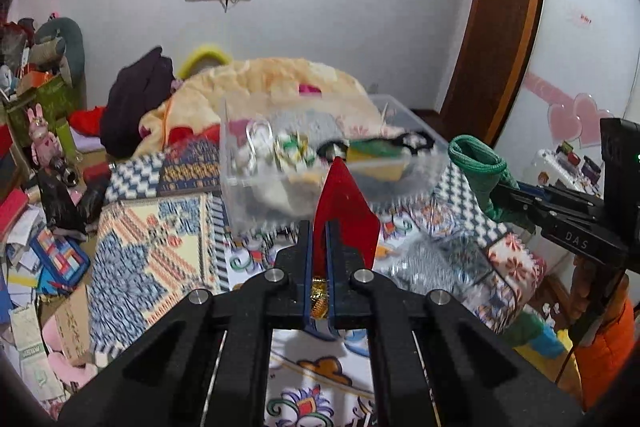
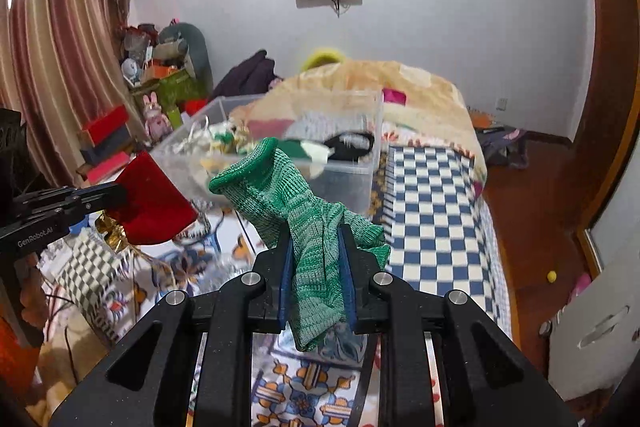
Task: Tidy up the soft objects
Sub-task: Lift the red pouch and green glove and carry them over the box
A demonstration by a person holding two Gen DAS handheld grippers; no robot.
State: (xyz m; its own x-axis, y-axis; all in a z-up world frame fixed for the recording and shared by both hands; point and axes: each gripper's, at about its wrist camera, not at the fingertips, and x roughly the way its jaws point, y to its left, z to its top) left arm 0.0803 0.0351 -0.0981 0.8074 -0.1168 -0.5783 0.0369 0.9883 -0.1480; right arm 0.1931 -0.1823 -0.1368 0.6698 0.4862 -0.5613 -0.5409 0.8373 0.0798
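My left gripper (image 1: 319, 227) is clamped tight on a red pouch (image 1: 346, 205), pointing forward and somewhat downward, held off the surface. My right gripper (image 2: 316, 247), just to its right and angled the same way, pinches a green knitted sock (image 2: 296, 203) between its blue pads (image 2: 285, 267).

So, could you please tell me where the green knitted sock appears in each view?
Left wrist view: green knitted sock at right, held by the right gripper.
Right wrist view: sock at centre, clamped between the jaws.
Shared landmark: clear plastic bin behind it.
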